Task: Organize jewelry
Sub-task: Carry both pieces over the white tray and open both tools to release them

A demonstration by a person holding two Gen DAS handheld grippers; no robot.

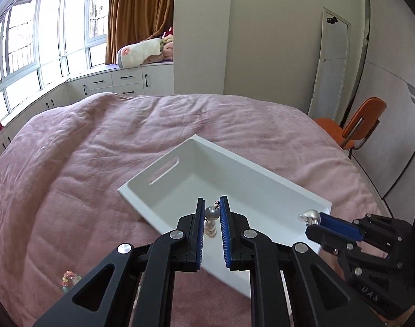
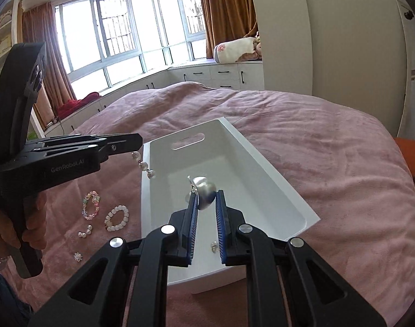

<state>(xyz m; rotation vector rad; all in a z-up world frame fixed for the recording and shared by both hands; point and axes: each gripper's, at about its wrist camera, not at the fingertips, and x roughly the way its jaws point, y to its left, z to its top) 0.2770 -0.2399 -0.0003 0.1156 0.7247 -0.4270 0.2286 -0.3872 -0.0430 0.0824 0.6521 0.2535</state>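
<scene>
A white tray [image 1: 142, 190] lies on the pink blanket, its slotted handle wall at the far end. My left gripper [image 1: 211, 205] is shut on a short pearl strand [image 1: 211, 214] that dangles between its blue pads over the tray's near-left corner. In the right wrist view that left gripper [image 2: 138, 143] comes in from the left with the pearl strand [image 2: 143, 164] hanging over the tray [image 2: 234, 147] rim. My right gripper [image 2: 206, 196] is shut on a large silver pearl earring [image 2: 204, 190] above the tray's inside. The right gripper [image 1: 312, 224] and its earring [image 1: 309, 216] also show in the left wrist view.
On the blanket left of the tray lie a colourful bead bracelet [image 2: 91, 204], a white bead bracelet [image 2: 116, 218], small loose pearls [image 2: 84, 233] and a flower stud [image 2: 78, 256]. A small clear piece [image 2: 214, 245] sits inside the tray. An orange chair [image 1: 354, 128] stands beyond the bed.
</scene>
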